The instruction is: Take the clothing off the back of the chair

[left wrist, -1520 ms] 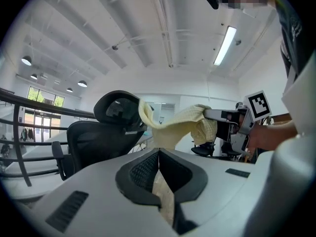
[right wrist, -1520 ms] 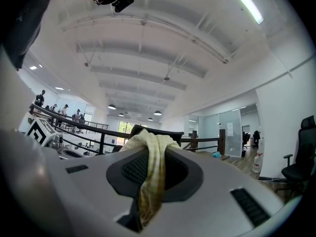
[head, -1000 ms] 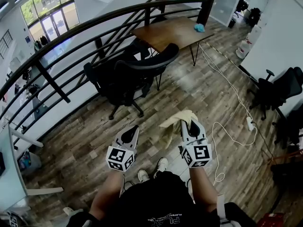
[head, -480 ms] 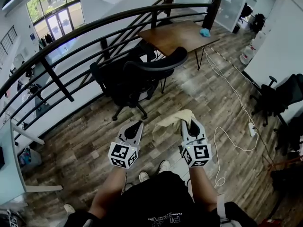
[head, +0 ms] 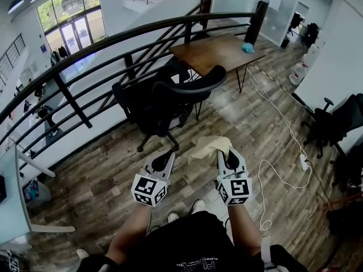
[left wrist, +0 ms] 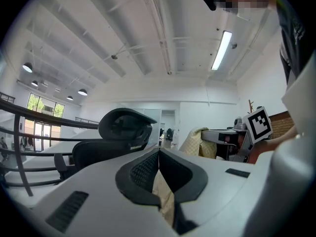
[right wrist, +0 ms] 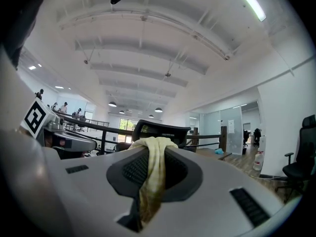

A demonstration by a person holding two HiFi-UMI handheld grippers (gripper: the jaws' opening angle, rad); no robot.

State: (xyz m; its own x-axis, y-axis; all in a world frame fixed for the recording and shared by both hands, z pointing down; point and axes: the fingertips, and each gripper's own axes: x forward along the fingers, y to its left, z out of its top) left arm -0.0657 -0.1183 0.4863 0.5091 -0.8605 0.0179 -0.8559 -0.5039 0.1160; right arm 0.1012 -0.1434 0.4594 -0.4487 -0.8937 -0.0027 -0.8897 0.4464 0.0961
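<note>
A pale yellow cloth (head: 207, 147) hangs in the air with my right gripper (head: 226, 154) shut on it. In the right gripper view the cloth (right wrist: 152, 168) drapes over and down between the closed jaws. The black office chair (head: 170, 102) stands a short way ahead, its curved backrest (head: 191, 85) bare. My left gripper (head: 165, 158) floats to the left of the cloth and apart from it, its jaws together. In the left gripper view a pale strip (left wrist: 163, 197) shows low between the jaws; I cannot tell what it is.
A black railing (head: 85, 58) runs behind the chair along a drop to the floor below. A wooden table (head: 214, 47) with a blue object (head: 248, 48) stands beyond. A white cable (head: 271, 166) lies on the wood floor at right, near another black chair (head: 333, 120).
The left gripper has risen a little beside the right one. The cloth's loose end, which hung straight down, now spreads towards the left. The right gripper keeps its hold.
</note>
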